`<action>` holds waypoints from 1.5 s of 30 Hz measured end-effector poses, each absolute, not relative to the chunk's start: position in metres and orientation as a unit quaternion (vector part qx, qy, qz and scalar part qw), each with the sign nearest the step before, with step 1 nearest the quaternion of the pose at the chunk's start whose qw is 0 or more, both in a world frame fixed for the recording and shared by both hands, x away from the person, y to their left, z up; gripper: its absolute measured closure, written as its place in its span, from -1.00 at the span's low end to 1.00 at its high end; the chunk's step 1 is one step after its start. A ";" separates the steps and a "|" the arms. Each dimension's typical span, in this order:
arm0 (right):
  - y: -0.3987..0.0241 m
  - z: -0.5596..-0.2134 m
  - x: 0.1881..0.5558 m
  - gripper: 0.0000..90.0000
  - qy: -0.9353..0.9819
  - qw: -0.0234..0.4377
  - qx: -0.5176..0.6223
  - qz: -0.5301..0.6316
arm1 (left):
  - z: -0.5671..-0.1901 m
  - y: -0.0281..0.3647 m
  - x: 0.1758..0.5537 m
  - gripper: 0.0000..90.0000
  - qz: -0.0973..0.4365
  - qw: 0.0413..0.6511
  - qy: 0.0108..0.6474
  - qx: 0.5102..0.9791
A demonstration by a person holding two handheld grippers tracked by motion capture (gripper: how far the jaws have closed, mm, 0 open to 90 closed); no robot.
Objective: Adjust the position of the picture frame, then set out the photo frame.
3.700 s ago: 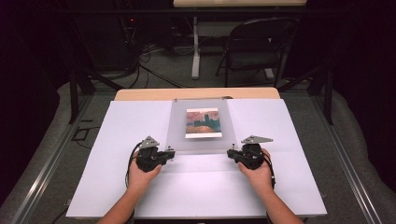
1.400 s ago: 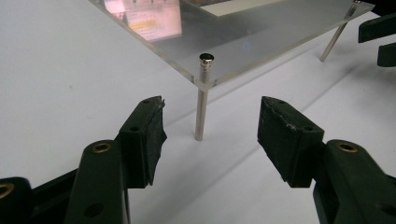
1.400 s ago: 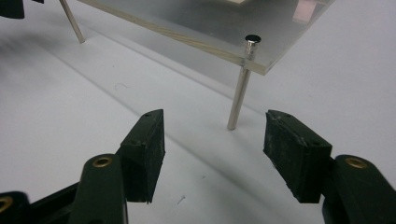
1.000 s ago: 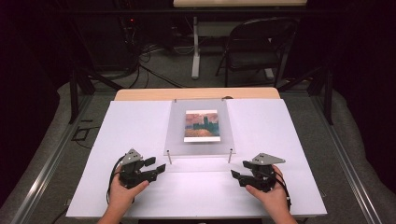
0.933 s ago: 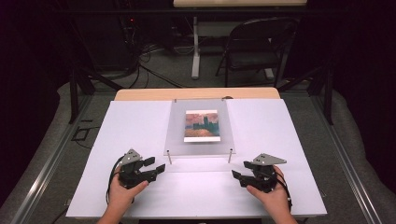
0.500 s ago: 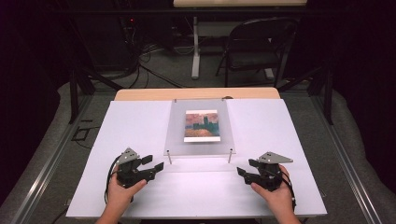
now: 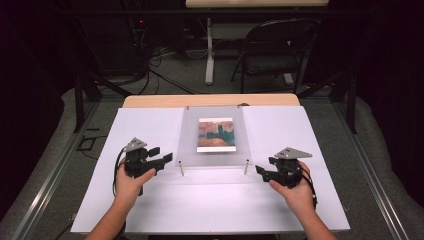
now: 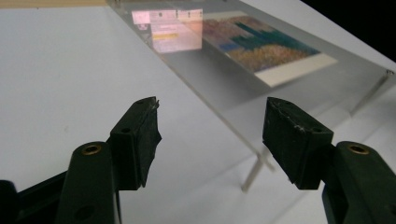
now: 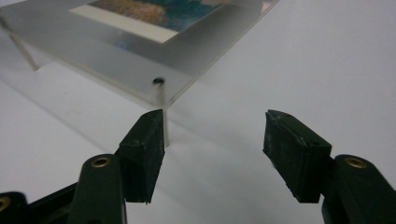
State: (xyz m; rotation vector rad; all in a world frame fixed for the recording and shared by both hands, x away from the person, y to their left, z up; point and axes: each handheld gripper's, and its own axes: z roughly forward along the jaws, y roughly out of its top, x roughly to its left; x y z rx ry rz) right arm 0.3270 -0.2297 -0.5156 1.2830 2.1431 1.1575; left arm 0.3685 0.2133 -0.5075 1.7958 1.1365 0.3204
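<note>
A clear acrylic frame (image 7: 215, 152) holding a colourful picture (image 7: 216, 134) stands tilted on the white tabletop (image 7: 210, 200), its near edge raised on two thin metal legs (image 7: 181, 169). My left gripper (image 7: 162, 158) hovers left of the near left leg. Its jaws have just been opening and stand open with nothing between them. In the left gripper view it (image 8: 212, 106) faces the frame (image 8: 219, 88) and a leg (image 8: 254, 170). My right gripper (image 7: 264, 169) is open just right of the other leg. In the right gripper view it (image 9: 215, 116) points at the frame's corner (image 9: 187, 51) and its leg (image 9: 161, 100).
The white top lies on a wooden table (image 7: 210, 100) whose far edge shows behind the frame. Beyond it are a dark folding chair (image 7: 272, 50), a table post (image 7: 210, 50) and cables on the floor. Metal rails run along both sides.
Both hands have lifted and moved away from the near table edge toward the frame's front legs. The left jaws stand slightly wider. The frame has not moved in the last second.
</note>
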 end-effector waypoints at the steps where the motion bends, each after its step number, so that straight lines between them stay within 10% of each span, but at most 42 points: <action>1: -0.230 -0.514 0.334 -0.16 0.761 0.189 0.461 0.416 | -0.506 0.212 0.375 -0.22 0.135 0.475 0.467 0.734; 23: -0.208 -0.507 0.469 -0.14 0.725 0.171 0.511 0.429 | -0.510 0.185 0.483 -0.16 0.117 0.454 0.526 0.710; 45: -0.186 -0.519 0.495 -0.20 0.715 0.125 0.536 0.432 | -0.528 0.163 0.503 -0.19 0.078 0.439 0.542 0.712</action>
